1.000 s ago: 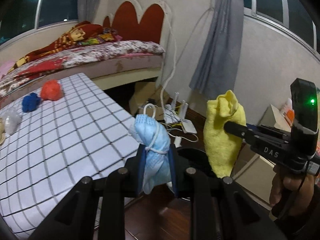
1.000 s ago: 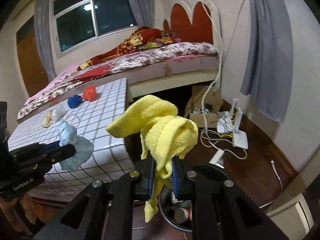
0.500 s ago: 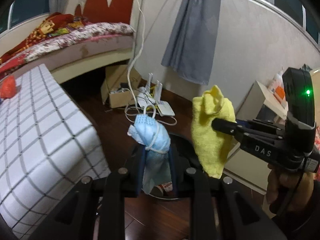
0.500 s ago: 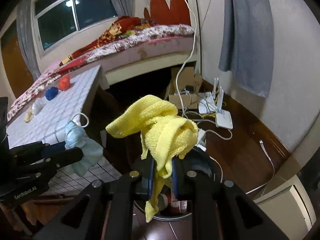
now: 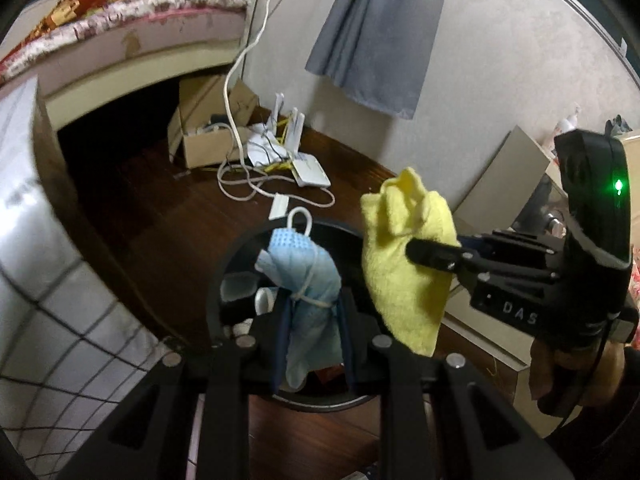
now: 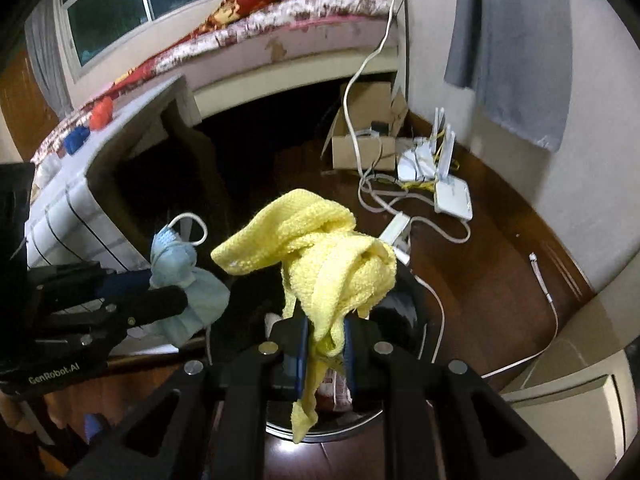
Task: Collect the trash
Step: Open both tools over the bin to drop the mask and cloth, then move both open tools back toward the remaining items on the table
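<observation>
A blue face mask [image 5: 310, 276] is pinched in the left gripper [image 5: 312, 336] and a yellow cloth [image 6: 324, 264] in the right gripper [image 6: 325, 344], both held above the black bin [image 5: 224, 280]. Dropping remains; other items [image 6: 100, 114] are seen on the checked table [image 6: 64, 208].

Over the round black bin [image 5: 224, 280] on the dark wood floor, the left gripper [image 5: 312, 332] pinches a bunched blue face mask [image 5: 308, 280], while beside it the right gripper [image 5: 432, 256] clamps a yellow cloth [image 5: 404, 280].
</observation>
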Motion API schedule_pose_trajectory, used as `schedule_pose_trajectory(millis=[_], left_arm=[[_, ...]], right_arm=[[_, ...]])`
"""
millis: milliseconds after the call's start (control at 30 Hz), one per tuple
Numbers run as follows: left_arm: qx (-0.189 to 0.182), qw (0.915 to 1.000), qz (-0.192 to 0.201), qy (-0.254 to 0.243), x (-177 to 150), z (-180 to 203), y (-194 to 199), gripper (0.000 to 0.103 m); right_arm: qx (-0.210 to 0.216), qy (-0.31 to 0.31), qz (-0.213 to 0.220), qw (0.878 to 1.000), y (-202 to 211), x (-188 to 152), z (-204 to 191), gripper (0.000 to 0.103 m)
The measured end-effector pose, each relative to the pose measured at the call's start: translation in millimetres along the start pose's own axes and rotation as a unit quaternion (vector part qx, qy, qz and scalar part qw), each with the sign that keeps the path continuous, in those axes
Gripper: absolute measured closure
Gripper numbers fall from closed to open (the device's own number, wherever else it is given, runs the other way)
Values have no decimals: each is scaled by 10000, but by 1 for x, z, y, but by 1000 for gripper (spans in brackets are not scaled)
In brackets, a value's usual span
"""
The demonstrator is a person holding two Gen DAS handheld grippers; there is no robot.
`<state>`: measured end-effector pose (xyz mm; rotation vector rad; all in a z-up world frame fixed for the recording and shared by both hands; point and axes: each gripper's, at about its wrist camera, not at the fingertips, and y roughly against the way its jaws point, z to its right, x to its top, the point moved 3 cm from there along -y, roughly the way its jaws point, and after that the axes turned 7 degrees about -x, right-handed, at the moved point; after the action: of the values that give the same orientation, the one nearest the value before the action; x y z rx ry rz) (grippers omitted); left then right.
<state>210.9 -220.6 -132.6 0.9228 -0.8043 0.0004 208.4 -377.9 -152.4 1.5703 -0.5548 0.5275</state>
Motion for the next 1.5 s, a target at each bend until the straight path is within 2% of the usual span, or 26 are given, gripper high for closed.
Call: schedule_pose_trajectory(millis=[67, 100, 133, 167, 200, 233, 300, 333, 500, 767, 1133, 1500], left_arm=[[-171, 9998, -56, 93, -1, -3, -8, 74], [-259, 9994, -85, 202, -2, -5, -12, 57], [-166, 9992, -131, 349, -4, -10, -16, 41], [-20, 9989, -88, 460, -5, -13, -16, 18], [56, 9986, 4, 522, -6, -15, -15, 13], [150, 9985, -2, 534, -7, -17, -14, 13], [300, 9979, -69, 571, -10, -20, -14, 2], [387, 9975, -48, 586, -12, -21, -12, 1], [747, 9959, 69, 509, -17, -23, 7, 1], [1096, 9922, 395, 438, -16, -21, 44, 1], [1499, 9844, 690, 604, -28, -34, 104, 1], [1923, 9719, 1055, 860, -43, -53, 163, 1]], right_arm=[[42, 22, -131, 9999, -12, -4, 2, 87], [-1, 37, -248, 9997, -21, -7, 4, 85], [-141, 29, -341, 9993, -29, -9, 8, 64], [-281, -49, -444, 9986, -36, -11, 13, 27], [-374, -182, -544, 9977, -43, -14, 21, 16], [-491, -232, -558, 9970, -45, -15, 26, 13], [-720, -325, -629, 9949, -48, -18, 35, 10], [-770, -393, -654, 9941, -47, -18, 38, 1], [-1083, -327, -464, 9925, -32, -12, 37, 1], [-1109, -187, -131, 9936, 1, 0, 9, 1], [-771, 47, 244, 9967, 41, 3, -47, 1], [-425, 155, 763, 9961, 88, 16, -97, 1]])
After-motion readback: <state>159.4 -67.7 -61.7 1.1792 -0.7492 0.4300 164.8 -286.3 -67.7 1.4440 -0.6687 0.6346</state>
